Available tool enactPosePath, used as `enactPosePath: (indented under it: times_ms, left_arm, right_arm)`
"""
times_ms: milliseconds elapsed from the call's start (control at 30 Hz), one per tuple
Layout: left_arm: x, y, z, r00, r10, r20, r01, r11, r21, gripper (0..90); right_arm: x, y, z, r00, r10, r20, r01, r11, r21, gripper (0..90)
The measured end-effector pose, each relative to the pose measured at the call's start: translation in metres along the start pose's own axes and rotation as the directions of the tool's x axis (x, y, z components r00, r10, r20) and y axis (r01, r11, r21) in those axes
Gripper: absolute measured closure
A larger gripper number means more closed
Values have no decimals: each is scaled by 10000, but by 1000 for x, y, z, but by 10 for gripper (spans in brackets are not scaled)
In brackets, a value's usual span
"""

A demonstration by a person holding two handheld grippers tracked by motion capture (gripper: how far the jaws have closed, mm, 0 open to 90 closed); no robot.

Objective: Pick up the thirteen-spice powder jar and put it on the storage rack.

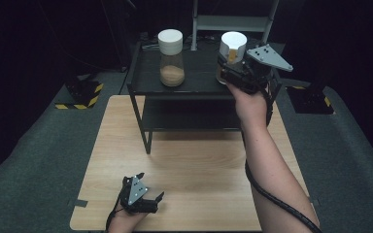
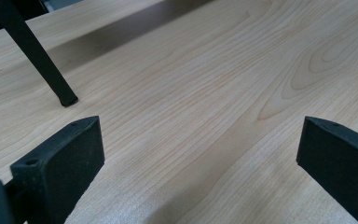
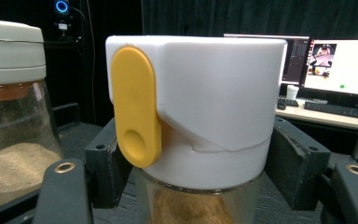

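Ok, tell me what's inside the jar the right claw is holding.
The jar holds a brownish granular fill, visible through the clear glass below its white lid. The right claw is shut on it. The lid and claw cover most of it, so the fill level cannot be seen.

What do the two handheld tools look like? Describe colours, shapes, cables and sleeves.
Both are black. The right tool and the left tool each carry a grey three-cornered plate with dark dots. Their jaws are blocky, black and matte, with screw holes. A black ribbed cable trails along the right forearm. Forearms are bare, without sleeves.
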State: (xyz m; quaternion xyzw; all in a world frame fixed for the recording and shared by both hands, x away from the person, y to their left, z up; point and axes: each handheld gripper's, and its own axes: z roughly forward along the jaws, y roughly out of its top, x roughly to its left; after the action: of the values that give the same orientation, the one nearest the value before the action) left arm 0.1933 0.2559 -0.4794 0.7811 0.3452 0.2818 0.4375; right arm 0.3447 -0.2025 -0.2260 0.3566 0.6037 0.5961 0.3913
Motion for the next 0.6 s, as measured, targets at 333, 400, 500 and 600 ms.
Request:
enactPosePath:
  times_ms: [333,400,500,600]
  left_arm:
    - [1,-1,0,10000,-16,21,16,10000,-48,10]
    - [1,-1,0,10000,-17,23,17,10000,-59,10]
    - [1,-1,0,10000,-22,21,22,10000,-57,10]
    - [0,-1,-1,10000,4,18,-3,10000,-78,10]
  right_arm:
    - [-3,-2,4,9995,323,-6,-323,9995,-60,295]
    - [-4,-3,4,9995,303,-19,-303,9995,-93,295]
    - [-3,-5,4,9995,307,-20,-307,9994,-130,295]
    - [-3,-6,4,9996,294,-9,-294,9995,-145,294]
